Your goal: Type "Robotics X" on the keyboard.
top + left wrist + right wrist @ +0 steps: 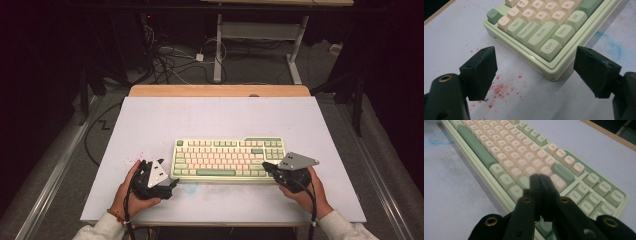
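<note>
A cream and green keyboard [229,159] lies flat near the front-centre of a pale tabletop [150,120], long side facing the person. The right gripper [268,167] is at the keyboard's right end, jaws closed together w/ nothing between them; in the right gripper view the tips [539,178] sit over the keys near the Enter block, but touching or just above can't be told. The left gripper [172,184] sits just beside the keyboard's front-left corner (near Ctrl, per the left gripper view), jaws wide apart and empty, not touching it. Red specks [501,88] dot the tabletop by that corner; a faint blue smudge [611,43] lies along the front edge. Cables trail on the floor beyond.
</note>
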Motion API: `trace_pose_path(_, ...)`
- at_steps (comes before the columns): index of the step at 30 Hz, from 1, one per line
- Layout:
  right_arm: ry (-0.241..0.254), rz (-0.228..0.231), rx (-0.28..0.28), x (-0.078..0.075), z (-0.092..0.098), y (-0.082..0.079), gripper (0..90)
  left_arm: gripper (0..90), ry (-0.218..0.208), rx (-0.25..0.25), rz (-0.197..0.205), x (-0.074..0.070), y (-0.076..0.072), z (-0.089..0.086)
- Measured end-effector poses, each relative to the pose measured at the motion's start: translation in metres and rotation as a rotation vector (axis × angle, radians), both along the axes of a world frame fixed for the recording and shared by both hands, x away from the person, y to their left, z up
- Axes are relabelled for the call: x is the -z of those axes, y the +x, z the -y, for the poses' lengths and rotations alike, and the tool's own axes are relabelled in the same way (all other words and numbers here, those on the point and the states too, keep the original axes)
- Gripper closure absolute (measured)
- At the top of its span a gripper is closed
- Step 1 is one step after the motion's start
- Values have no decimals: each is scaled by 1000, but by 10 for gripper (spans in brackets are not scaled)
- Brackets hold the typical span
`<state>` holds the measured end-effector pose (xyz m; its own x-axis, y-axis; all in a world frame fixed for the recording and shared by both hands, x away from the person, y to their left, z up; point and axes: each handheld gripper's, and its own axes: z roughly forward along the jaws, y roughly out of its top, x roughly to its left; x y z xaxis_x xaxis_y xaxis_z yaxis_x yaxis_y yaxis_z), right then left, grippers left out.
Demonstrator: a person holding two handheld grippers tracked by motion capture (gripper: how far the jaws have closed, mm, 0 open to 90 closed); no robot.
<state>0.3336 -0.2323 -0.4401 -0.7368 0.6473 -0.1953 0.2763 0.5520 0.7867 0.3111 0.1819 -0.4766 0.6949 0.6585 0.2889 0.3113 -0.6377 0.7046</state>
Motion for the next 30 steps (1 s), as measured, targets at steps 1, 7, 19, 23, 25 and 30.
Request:
trace_pose_path(1,1,-8,-2,-1,-3,3,900,178,-3,4,-4,0,0,0)
trace_pose_path(7,-12,-22,-10,-5,-24,28,900,178,3,2,-2,1,-1,0)
trace_pose_path(19,-51,-64,-38,2,-63,56,900,178,7,10,-18,3,0,0)
trace_pose_path(23,-58,-72,-41,5,-71,59,900,178,9,13,-20,3,-1,1)
trace_pose_path(25,-66,-76,-39,6,-75,61,900,178,14,15,-22,3,0,1)
trace_pose_path(30,-71,-80,-46,9,-83,63,900,178,16,19,-25,4,0,2)
